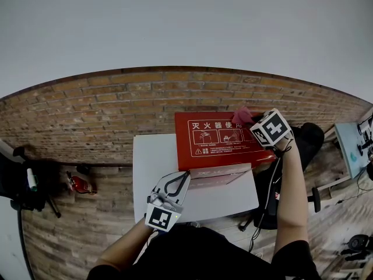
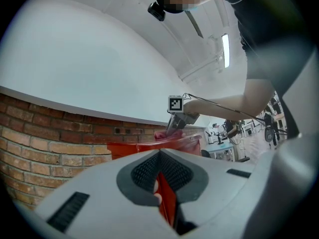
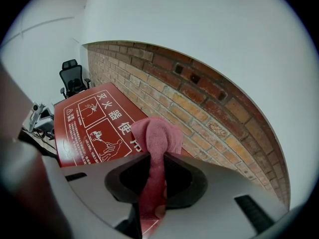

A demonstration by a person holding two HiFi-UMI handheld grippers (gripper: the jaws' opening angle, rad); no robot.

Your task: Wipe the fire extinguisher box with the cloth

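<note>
Fingers: left gripper (image 2: pixel 162 183) pinched on near edge of red fire extinguisher box (image 1: pixel 218 153), right gripper (image 3: pixel 152 185) clamped on pink cloth (image 3: pixel 158 136) | Place: box flat on white table (image 1: pixel 152 174), cloth at its far right corner | Handling: box likely stiff, slick, steadied by rim; cloth soft, limp.

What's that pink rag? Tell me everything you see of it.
The cloth is dusty pink and soft like towelling. Bunched into a narrow fold, it is clamped between the right gripper's jaws, its rounded end bulging beyond them. It hangs over the far edge of the red box's printed top, near the brick wall; contact is unclear.
</note>
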